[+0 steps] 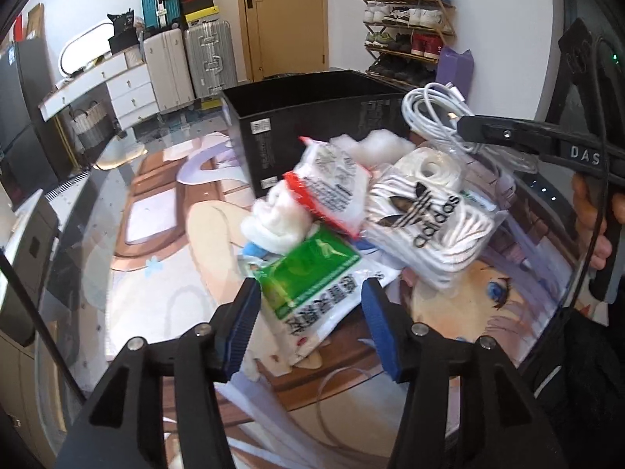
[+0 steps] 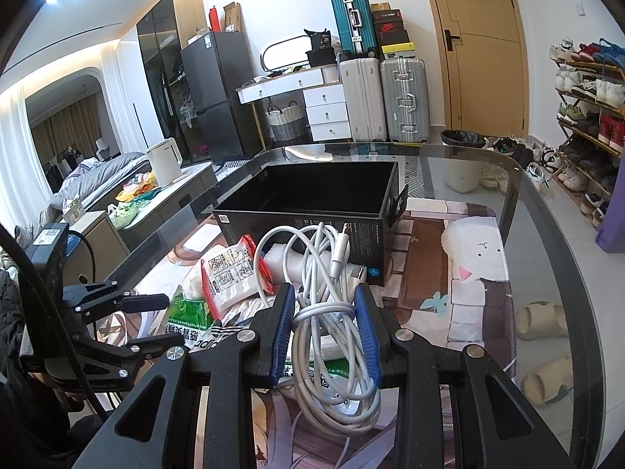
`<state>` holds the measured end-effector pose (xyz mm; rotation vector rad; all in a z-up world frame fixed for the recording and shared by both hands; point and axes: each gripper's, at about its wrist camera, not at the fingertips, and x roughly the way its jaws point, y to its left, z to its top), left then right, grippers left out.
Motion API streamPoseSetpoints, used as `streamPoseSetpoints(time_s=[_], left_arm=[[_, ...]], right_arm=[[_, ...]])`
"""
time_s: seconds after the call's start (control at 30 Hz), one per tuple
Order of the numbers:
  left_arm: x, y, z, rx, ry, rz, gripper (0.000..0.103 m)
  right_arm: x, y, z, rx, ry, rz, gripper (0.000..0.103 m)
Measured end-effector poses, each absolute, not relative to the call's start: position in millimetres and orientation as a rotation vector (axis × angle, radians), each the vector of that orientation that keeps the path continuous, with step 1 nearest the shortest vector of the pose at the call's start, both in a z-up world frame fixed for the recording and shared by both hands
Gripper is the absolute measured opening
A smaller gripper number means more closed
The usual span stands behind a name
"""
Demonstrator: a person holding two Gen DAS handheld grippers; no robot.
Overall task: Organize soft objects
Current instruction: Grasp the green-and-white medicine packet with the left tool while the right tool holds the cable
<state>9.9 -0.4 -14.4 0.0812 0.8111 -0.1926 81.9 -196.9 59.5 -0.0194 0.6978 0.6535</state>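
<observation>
My left gripper (image 1: 310, 289) is open over a heap of soft packets on the glass table. A green and white packet (image 1: 308, 285) lies between its blue pads; the left pad is at its edge and the right pad stands clear. Behind it lie a red-edged clear packet (image 1: 332, 183), a white soft roll (image 1: 273, 219) and a clear bag of white adidas socks (image 1: 429, 215). My right gripper (image 2: 324, 291) is shut on a coiled white cable (image 2: 332, 312), held just above the heap in front of the open black box (image 2: 324, 191).
The black box (image 1: 312, 117) stands at the far side of the printed mat (image 2: 468, 273). The curved table edge (image 2: 547, 234) runs along the right, with slippers (image 2: 541, 320) on the floor below. Suitcases (image 2: 402, 97) and a shoe rack (image 2: 586, 97) stand far behind.
</observation>
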Motion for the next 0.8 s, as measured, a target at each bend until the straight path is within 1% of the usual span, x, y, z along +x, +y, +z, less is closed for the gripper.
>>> streamPoseSetpoints(time_s=[0.2,0.3,0.37,0.4,0.47,0.63,0.8], left_arm=[[11.1,-2.4,-16.3,0.078,0.818,-0.185,0.056],[14.1,-3.3,-13.6,0.084,0.81,-0.187,0.061],[18.3,-4.3,-11.1,0.086,0.797,-0.191,0.068],[20.5,-4.2,-10.0,0.085,0.792,-0.19,0.07],[26.8,-3.8,-8.3,0.075,0.785,-0.194,0.078],[39.5,-6.8,-15.2,0.081,0.829,-0.205,0.079],[41.2,-9.9,-18.8,0.105,0.856,-0.196,0.082]], right_arm=[[82.7,-198.5,61.6,-0.014,0.694,0.652,0.032],[82.6,-198.4,61.2,-0.015,0.694,0.654,0.032],[82.4,-199.2,61.1,-0.014,0.694,0.655,0.032],[82.3,-199.3,61.1,-0.014,0.694,0.655,0.032],[82.4,-199.2,61.4,-0.014,0.694,0.656,0.032],[82.1,-200.2,60.4,-0.013,0.695,0.653,0.032],[81.6,-200.4,60.3,-0.012,0.695,0.654,0.032]])
